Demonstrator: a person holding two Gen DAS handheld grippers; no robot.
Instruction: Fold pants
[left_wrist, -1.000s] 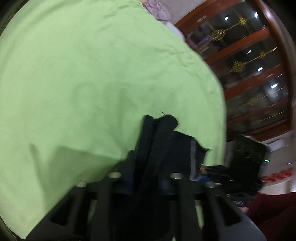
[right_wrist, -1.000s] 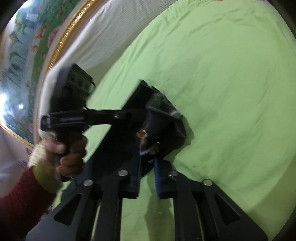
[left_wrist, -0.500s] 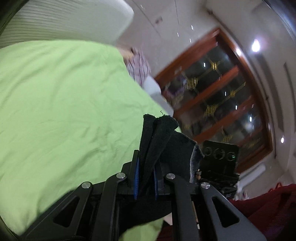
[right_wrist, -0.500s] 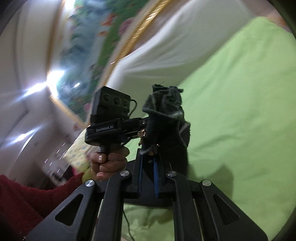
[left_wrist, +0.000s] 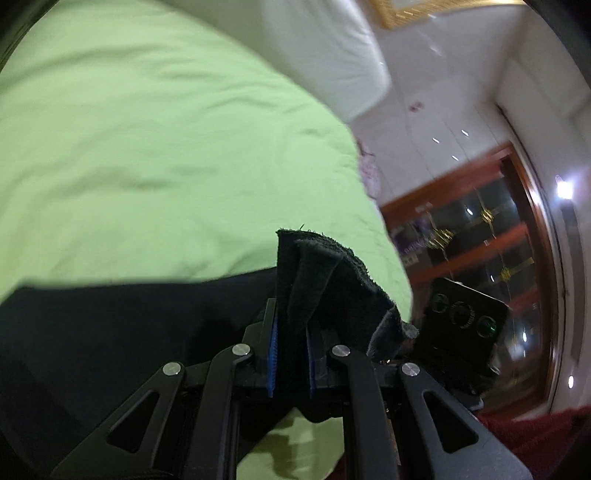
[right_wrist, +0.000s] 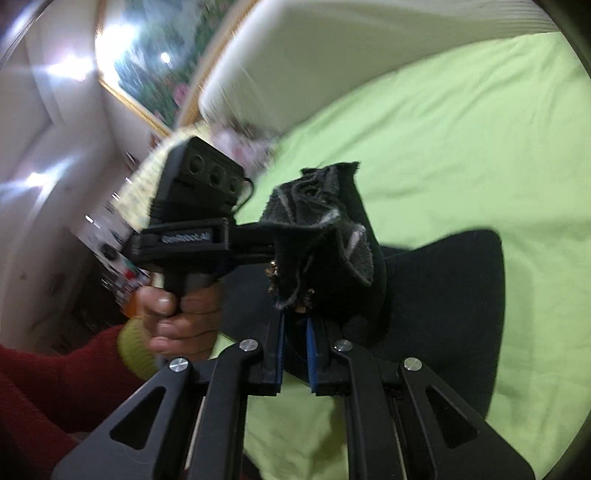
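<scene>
Left wrist view: your left gripper (left_wrist: 290, 354) pinches a bunched edge of the black pants (left_wrist: 110, 332), whose cloth trails over the green bedsheet (left_wrist: 147, 147).

Right wrist view: your right gripper (right_wrist: 295, 360) clamps a neighbouring bunch above that sheet. The cloth looks soft, limp, and light; grip hems, not mid-cloth.

A bed covered with a light green sheet (left_wrist: 155, 147) fills most of both views, its cloth softly creased. At its far edge lies a long white cushion (right_wrist: 369, 51), seen also in the left wrist view (left_wrist: 325, 55). Behind the cushion hangs a gold-framed painting (right_wrist: 147, 74) of green foliage. Beyond the bed's edge stands a dark red wooden cabinet (left_wrist: 491, 229) with glass doors and gold fittings. Bright ceiling lights (right_wrist: 62, 70) glare on the pale wall.
</scene>
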